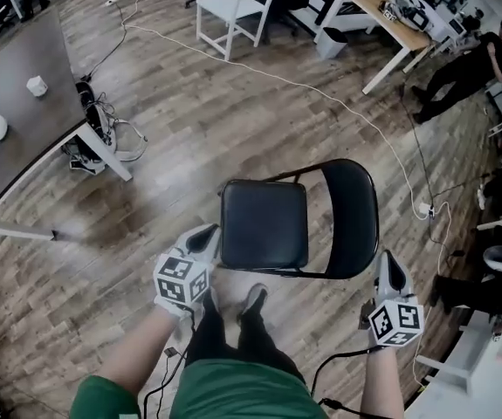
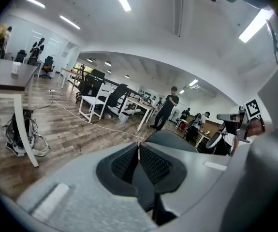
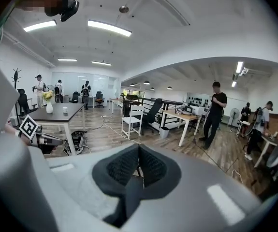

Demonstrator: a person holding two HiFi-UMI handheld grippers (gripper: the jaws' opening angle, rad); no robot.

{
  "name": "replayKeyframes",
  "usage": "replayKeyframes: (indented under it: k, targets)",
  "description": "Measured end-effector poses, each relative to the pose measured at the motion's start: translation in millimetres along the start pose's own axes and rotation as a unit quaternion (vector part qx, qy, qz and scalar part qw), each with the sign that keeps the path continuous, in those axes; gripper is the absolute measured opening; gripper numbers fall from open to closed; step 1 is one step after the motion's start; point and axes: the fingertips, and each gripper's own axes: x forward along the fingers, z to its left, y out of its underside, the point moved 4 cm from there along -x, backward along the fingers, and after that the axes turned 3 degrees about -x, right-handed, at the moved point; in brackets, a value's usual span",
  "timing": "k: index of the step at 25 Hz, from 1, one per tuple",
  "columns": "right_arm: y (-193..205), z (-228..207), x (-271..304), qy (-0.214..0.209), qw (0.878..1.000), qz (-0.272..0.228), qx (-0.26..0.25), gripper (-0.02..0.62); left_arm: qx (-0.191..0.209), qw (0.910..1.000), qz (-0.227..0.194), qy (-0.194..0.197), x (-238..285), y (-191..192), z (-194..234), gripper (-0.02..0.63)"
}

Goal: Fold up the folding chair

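Head view steeply down on folding chair (image 1: 264, 225), gripper views level, sharing white chair (image 3: 131, 120)

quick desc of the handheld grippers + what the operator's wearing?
Pale grey shells on the left gripper and right gripper, each carrying a white cube with black square markers. The fingers have dark meshed pads. A black cable trails back. Operator wears a green top and dark trousers.

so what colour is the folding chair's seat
The folding chair's seat is black, clearest in the head view.
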Motion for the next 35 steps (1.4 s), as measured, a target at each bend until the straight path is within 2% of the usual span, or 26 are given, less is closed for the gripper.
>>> replayKeyframes:
  k: [4, 6, 8, 14, 19, 22, 26, 30, 35]
  targets:
    - [16.5, -13.4, 26.4, -0.020, 1.000, 0.006, 0.000, 0.003, -0.036, 0.9984, 0.044, 0.009, 22.7, 35.4, 7.4, 0.022]
    - [25.9, -22.8, 39.2, -0.031, 0.999, 0.011, 0.001, 0.003, -0.061, 0.9959, 0.067, 0.001, 28.7, 56.6, 10.8, 0.094]
    - [32.2, -35.6, 54.0, -0.039, 0.999, 0.014, 0.004, 0.003, -0.083, 0.9933, 0.080, -0.011, 35.3, 73.0, 13.9, 0.124]
    - [38.2, -61.7, 86.6, -0.074, 0.997, 0.013, 0.010, 0.003, -0.106, 0.9869, 0.109, -0.054, 61.5, 108.2, 28.6, 0.146]
    - [46.3, -57.8, 105.0, -0.098, 0.995, 0.023, -0.011, 0.003, -0.170, 0.9789, 0.104, -0.047, 80.4, 141.1, 49.8, 0.207]
    - [52.5, -49.1, 119.0, -0.095, 0.995, 0.030, -0.022, 0.003, -0.198, 0.9725, 0.118, -0.033, 96.1, 175.9, 74.9, 0.249]
    - [61.9, -51.9, 140.2, -0.067, 0.997, 0.033, -0.028, 0.003, -0.233, 0.9605, 0.147, -0.041, 117.7, 231.8, 120.6, 0.273]
    - [70.2, -68.7, 159.0, -0.029, 0.998, 0.038, -0.031, 0.003, -0.249, 0.9548, 0.157, -0.042, 136.2, 267.5, 155.3, 0.284]
    - [85.0, -83.1, 182.2, -0.019, 0.998, 0.044, -0.026, 0.003, -0.264, 0.9486, 0.172, -0.027, 162.4, 310.4, 182.7, 0.300]
